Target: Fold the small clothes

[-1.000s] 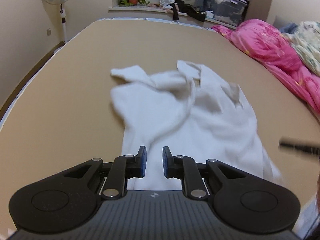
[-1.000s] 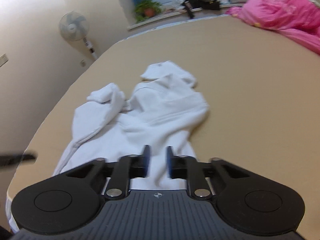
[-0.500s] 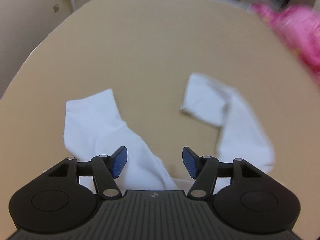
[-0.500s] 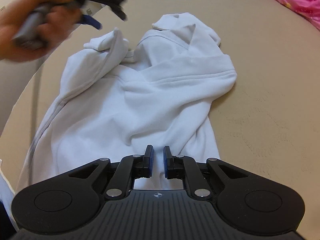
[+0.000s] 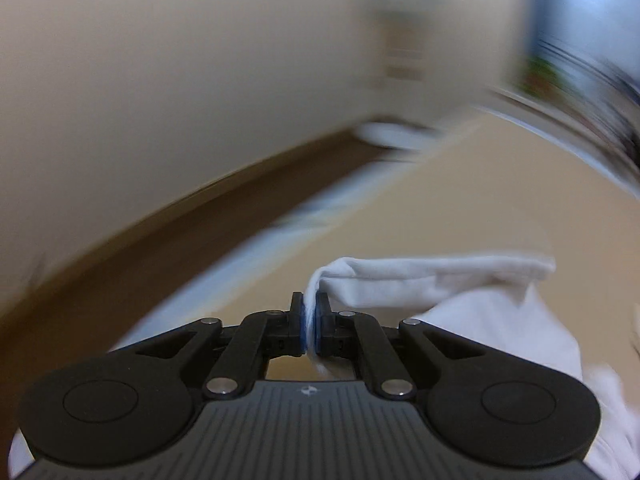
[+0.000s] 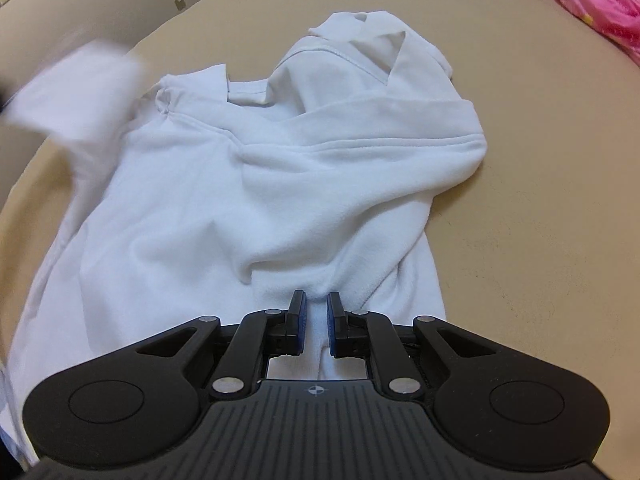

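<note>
White garment (image 6: pixel 256 184) lies crumpled on the tan bed (image 6: pixel 540 168), collar end far from the right tongs (image 6: pixel 316 320). Right tongs nearly clenched over the near hem, cloth between the pads; a firm pinch cannot be told. Left tongs (image 5: pixel 309 320) clenched on a lifted fold of the garment (image 5: pixel 432 280); background blurred.

garment (image 6: pixel 280 184) lies on bed surface (image 6: pixel 540 200), sleeve (image 6: pixel 76 92) raised at its left; quilt (image 6: pixel 600 4) at far right; wall (image 6: pixel 80 4) behind, left.
</note>
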`<action>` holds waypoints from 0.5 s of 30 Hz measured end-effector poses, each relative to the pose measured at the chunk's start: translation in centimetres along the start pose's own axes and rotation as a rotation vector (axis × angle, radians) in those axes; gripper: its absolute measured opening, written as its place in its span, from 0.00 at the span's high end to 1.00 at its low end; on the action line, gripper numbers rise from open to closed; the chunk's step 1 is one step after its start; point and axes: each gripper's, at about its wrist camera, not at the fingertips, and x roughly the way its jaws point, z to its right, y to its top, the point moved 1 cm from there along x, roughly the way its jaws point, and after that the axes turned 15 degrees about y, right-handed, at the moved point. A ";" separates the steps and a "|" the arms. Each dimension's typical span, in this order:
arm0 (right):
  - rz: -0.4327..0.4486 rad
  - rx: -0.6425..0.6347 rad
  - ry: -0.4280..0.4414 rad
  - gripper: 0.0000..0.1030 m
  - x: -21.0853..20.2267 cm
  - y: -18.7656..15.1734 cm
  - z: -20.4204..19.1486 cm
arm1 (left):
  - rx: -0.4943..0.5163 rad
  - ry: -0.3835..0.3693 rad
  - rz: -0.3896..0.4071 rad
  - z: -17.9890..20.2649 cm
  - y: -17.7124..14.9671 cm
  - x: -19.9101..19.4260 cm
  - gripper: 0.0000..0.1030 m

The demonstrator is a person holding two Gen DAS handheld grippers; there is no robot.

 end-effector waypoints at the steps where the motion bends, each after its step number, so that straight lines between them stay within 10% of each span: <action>1: 0.000 -0.005 -0.006 0.89 0.0 0.0 -0.2 | -0.076 0.029 -0.046 -3.4 -0.6 1.8 0.94; 5: -0.002 -0.028 -0.031 0.89 0.2 -0.3 -0.7 | -0.334 -0.027 -0.383 -10.7 -2.7 8.2 0.73; 15: 0.005 -0.063 -0.052 0.89 0.7 -0.5 -0.8 | -0.147 0.025 -0.226 -9.6 0.4 12.1 0.44</action>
